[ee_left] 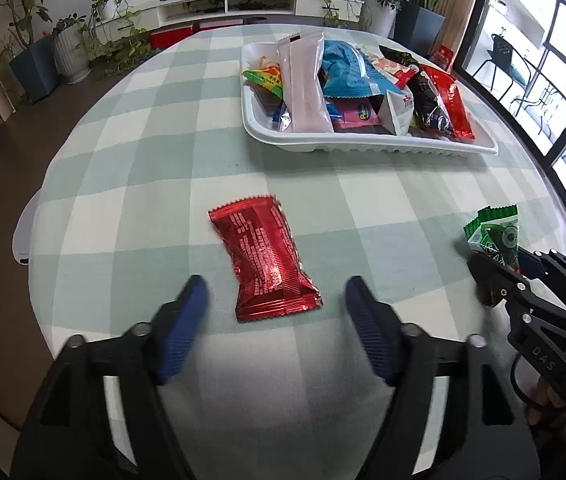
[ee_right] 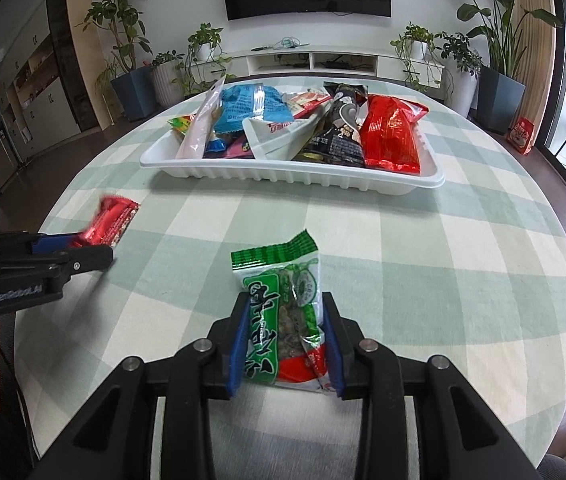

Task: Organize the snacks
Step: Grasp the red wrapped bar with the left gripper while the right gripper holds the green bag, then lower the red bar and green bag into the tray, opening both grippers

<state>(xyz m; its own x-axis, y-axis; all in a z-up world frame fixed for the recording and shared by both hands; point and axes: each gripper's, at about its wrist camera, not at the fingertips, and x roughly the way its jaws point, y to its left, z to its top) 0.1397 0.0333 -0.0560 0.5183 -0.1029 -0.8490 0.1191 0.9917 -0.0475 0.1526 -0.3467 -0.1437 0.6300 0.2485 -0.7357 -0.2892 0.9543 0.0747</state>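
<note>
Before the white ribbed plastic tray [ee_right: 295, 174], right gripper [ee_right: 286, 312] clenches the green foil snack packet [ee_right: 283, 300]; left gripper [ee_left: 273, 300] spreads released around the red foil snack packet [ee_left: 265, 256].

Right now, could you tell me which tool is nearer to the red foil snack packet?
Left. The left tool is open with the red foil snack packet between its fingers; the right tool is off to the side, shut on the green snack packet.

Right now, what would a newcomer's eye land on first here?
Probably the white tray heaped with bright snack packets at the far side of the checked table. Next, the red packet lying flat before the open left gripper, and the green packet clamped in the right gripper.
</note>
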